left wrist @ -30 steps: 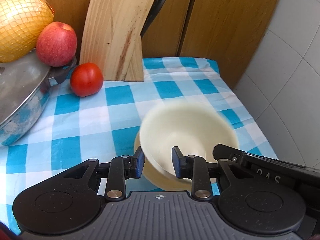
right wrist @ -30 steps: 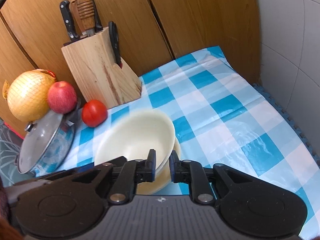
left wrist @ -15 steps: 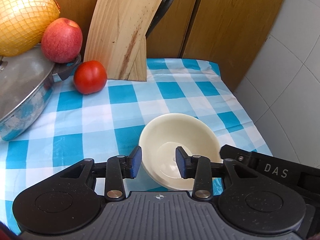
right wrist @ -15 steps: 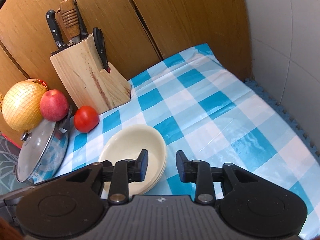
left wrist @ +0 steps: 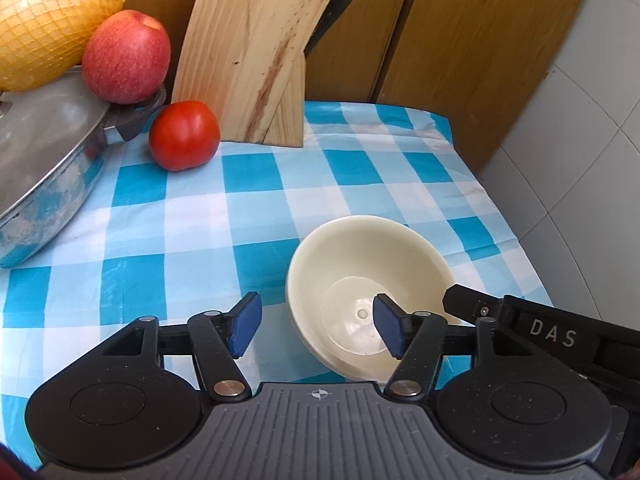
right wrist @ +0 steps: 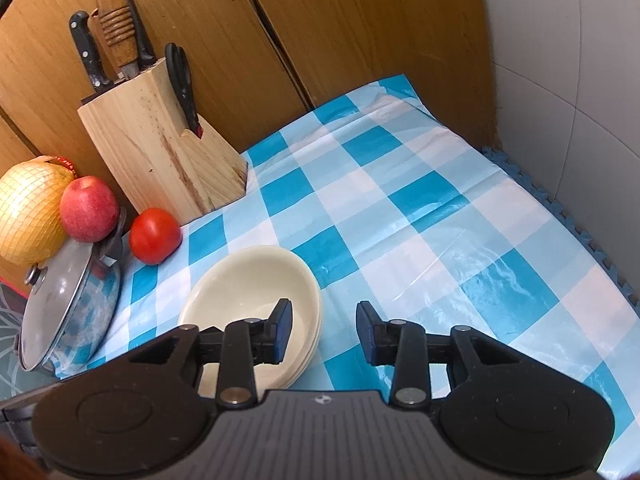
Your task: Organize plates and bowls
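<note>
A stack of cream bowls [left wrist: 360, 276] sits on the blue-and-white checked cloth [left wrist: 200, 220]; it also shows in the right wrist view [right wrist: 248, 292]. My left gripper [left wrist: 316, 330] is open and empty, its right finger over the bowl's near rim, its left finger outside it. My right gripper [right wrist: 324, 330] is open and empty, its left finger over the bowl's right rim, its right finger over bare cloth. The right gripper's body [left wrist: 540, 328] shows at the bowl's right in the left wrist view.
A wooden knife block [right wrist: 160, 152] stands at the back. A tomato [right wrist: 154, 236], an apple [right wrist: 89, 208] and a netted pomelo [right wrist: 28, 212] are by a lidded pot [right wrist: 64, 300] at the left. A wood panel and a tiled wall [right wrist: 580, 80] bound the cloth.
Both grippers have let go of the top bowl, opened wide and pulled back. The bowl now rests nested in the stack.
</note>
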`<action>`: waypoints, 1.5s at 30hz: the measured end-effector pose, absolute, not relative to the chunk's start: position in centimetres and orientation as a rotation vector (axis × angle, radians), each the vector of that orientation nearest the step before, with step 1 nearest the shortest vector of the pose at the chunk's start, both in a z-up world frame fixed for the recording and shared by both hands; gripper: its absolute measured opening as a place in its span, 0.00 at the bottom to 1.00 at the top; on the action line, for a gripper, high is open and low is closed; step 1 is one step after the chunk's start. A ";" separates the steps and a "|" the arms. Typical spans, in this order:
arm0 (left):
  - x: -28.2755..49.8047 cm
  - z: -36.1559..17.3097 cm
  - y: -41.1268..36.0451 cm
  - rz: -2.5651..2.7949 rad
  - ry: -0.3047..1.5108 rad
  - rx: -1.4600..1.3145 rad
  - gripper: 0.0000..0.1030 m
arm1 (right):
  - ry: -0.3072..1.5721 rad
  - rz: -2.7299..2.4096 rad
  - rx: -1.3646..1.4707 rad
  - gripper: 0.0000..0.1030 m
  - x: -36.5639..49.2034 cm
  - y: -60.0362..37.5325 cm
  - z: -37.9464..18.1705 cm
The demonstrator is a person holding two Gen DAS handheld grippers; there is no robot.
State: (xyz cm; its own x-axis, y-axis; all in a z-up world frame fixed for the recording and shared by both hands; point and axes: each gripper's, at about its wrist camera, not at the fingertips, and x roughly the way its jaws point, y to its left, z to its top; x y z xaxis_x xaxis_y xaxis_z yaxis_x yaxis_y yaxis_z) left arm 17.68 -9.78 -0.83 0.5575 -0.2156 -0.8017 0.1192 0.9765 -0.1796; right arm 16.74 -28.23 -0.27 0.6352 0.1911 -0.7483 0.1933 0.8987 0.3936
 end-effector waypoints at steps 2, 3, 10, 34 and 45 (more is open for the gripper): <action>17.7 -0.9 -9.8 -0.192 0.960 -0.105 0.71 | 0.891 -0.008 0.477 0.34 16.8 -28.3 -0.4; 17.7 -0.9 -9.8 -0.188 0.961 -0.105 0.74 | 0.891 -0.012 0.480 0.34 16.9 -28.4 -0.4; 17.8 -0.8 -9.5 -0.180 0.959 -0.120 0.79 | 0.904 -0.016 0.520 0.34 17.2 -28.7 -0.7; 18.3 -1.5 -10.1 -0.197 0.994 -0.121 0.44 | 0.929 0.038 0.479 0.15 18.0 -27.4 -1.2; 18.5 -1.7 -10.2 -0.183 1.001 -0.110 0.36 | 0.923 0.043 0.471 0.10 18.0 -27.4 -1.2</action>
State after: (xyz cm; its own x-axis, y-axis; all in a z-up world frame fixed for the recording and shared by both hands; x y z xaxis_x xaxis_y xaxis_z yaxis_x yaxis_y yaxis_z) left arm 18.47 -10.21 -1.74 0.5262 -0.2028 -0.8258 0.1023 0.9792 -0.1753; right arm 18.02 -27.37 -1.23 0.6097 0.2344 -0.7572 0.1625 0.8980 0.4089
